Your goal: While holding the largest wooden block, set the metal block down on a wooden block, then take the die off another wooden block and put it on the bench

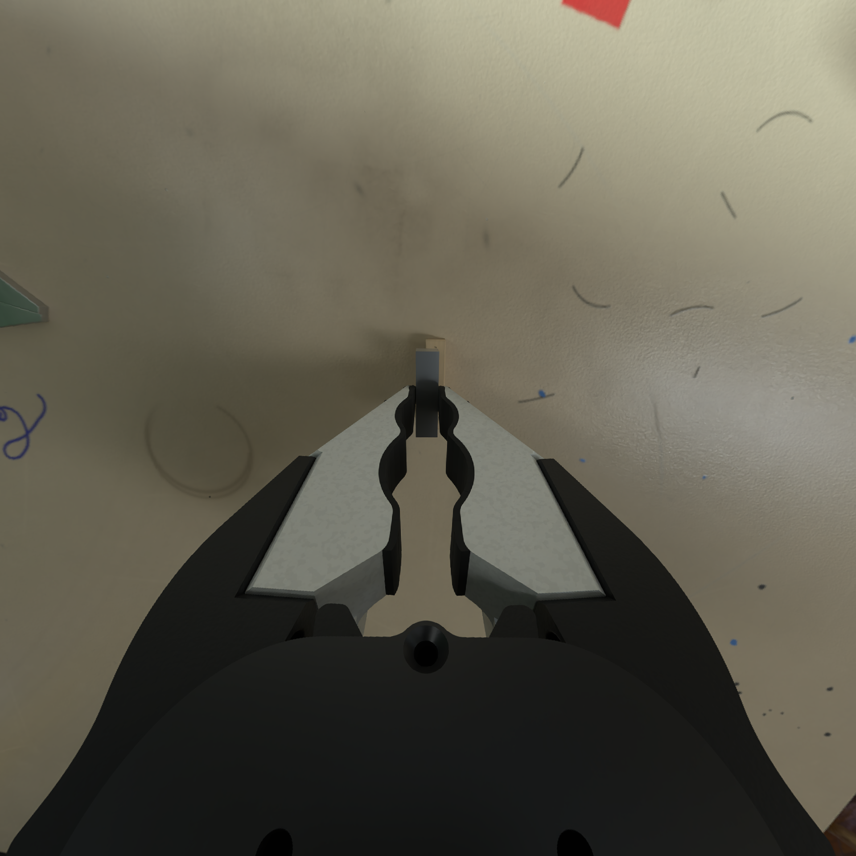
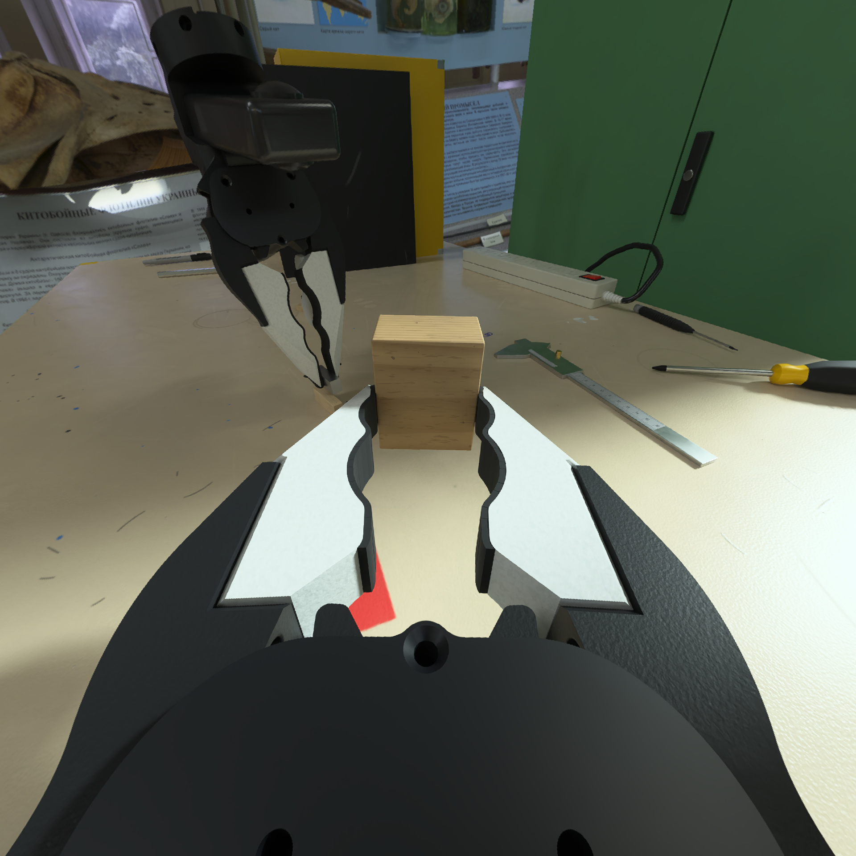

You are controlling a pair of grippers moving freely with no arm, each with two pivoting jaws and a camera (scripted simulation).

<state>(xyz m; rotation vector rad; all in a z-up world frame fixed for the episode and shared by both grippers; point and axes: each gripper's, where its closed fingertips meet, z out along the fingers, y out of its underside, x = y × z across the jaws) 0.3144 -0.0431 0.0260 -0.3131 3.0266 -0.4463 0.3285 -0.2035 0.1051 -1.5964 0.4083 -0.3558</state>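
The left hand-held gripper [image 1: 426, 403], clamped on the metal block [image 1: 426, 393], hangs over a thin wooden block [image 1: 438, 345]; releasing off-centre could tip it off. The right hand-held gripper [image 2: 426, 407] grips the largest wooden block [image 2: 427, 380] only at its tips, so it may slip.

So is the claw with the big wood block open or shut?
Shut on it. The right claw has both fingertips pressed against the sides of the big wooden block.
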